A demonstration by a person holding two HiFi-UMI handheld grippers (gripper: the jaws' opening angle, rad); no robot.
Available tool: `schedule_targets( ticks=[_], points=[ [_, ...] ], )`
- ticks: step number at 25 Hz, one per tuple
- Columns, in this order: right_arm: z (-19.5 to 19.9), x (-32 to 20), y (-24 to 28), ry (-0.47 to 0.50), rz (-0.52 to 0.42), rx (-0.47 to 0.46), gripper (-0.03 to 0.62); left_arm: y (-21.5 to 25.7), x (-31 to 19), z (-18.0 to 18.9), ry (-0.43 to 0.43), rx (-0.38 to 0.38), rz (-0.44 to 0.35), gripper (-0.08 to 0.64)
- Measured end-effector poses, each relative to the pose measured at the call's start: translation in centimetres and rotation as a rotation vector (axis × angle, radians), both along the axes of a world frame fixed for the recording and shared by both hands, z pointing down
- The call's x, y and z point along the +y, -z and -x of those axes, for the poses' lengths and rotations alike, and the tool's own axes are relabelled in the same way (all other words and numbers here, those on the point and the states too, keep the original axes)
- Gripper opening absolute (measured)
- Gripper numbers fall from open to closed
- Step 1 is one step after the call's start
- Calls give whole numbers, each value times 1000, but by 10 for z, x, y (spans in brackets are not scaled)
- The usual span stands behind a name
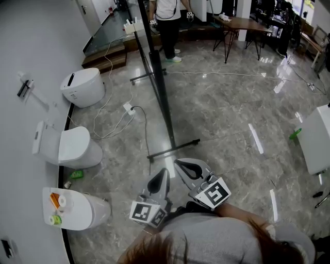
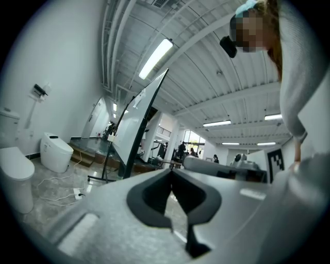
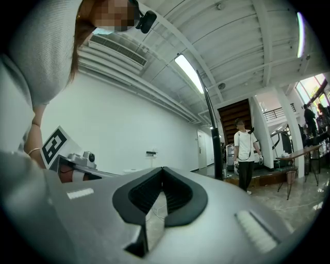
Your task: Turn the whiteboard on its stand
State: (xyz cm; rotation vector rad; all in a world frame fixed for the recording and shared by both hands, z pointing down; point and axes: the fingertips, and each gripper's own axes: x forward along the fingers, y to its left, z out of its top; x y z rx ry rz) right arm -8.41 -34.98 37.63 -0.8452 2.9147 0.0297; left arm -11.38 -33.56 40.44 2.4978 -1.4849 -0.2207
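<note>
Two grippers: left gripper (image 1: 164, 172), right gripper (image 1: 179, 163). One whiteboard (image 2: 136, 121) ahead of their fingers (image 1: 157, 184). Three toilets (image 1: 82, 86) (image 1: 69, 147) (image 1: 80, 210) left of the fingers. One person (image 1: 167, 15) and one desk (image 1: 242, 23) far beyond the fingers.

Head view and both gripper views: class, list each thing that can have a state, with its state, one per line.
Whiteboard: on its stand, edge-on in the head view, untouched.
Left claw: shut, empty.
Right claw: shut, empty.
Middle toilet: lid down.
</note>
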Motion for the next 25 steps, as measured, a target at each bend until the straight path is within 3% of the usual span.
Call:
schedule_targets(
  ticks=[12,25],
  points=[
    [-1,3,-13,121,46,-7,5,-9,-2,-7,62,0,31,3],
    [13,-50,-21,115,32,17,5,-12,-56,7,56,-2,7,3]
  ],
)
